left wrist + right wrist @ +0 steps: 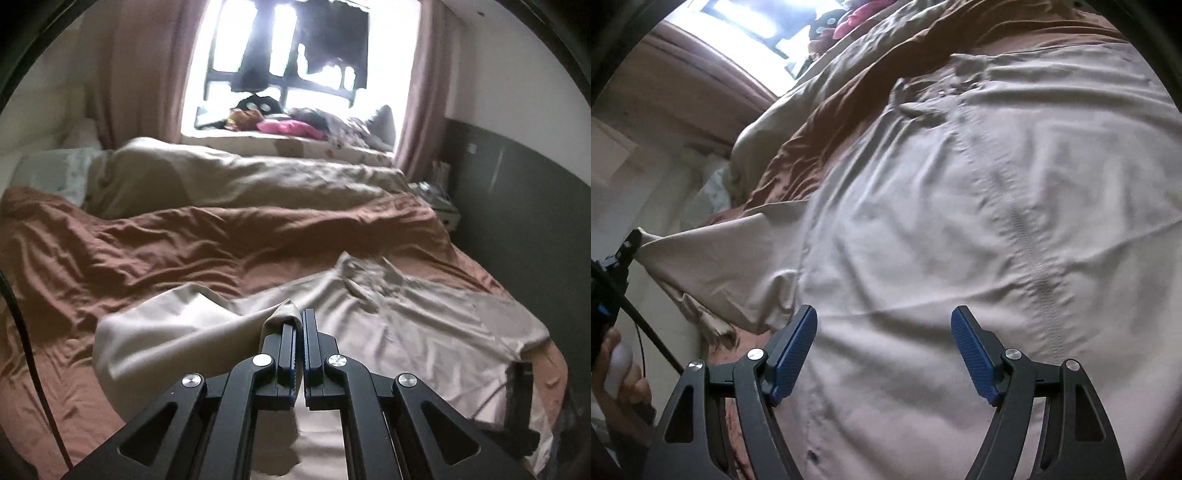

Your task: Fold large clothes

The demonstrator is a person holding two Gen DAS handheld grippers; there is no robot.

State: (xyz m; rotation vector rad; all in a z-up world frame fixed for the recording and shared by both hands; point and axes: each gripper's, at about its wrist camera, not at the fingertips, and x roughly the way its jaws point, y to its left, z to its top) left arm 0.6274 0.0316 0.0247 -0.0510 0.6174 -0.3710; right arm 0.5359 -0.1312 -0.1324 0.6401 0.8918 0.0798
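Garment [960, 206]: large beige jacket, spread on bed, zipper [1030, 236] running down its middle, wrinkled.
Bed [476, 273]: brown sheet under garment; brown duvet [221, 236] bunched behind, beige duvet [240, 177] beyond that.
Left gripper [299, 321]: fingers together, clamped on a bunched beige edge of garment, fabric lifted off bed at that point.
Sleeve [713, 258]: stretched toward left gripper, seen at left edge of right wrist view.
Right gripper [884, 332]: fingers [798, 354] wide apart, blue pads bare, nothing between, above garment's front.
Hand [624, 373]: lower left of right wrist view, around a white handle.
Window [295, 55]: bright, behind bed, cluttered sill, pink curtains [136, 70] either side.
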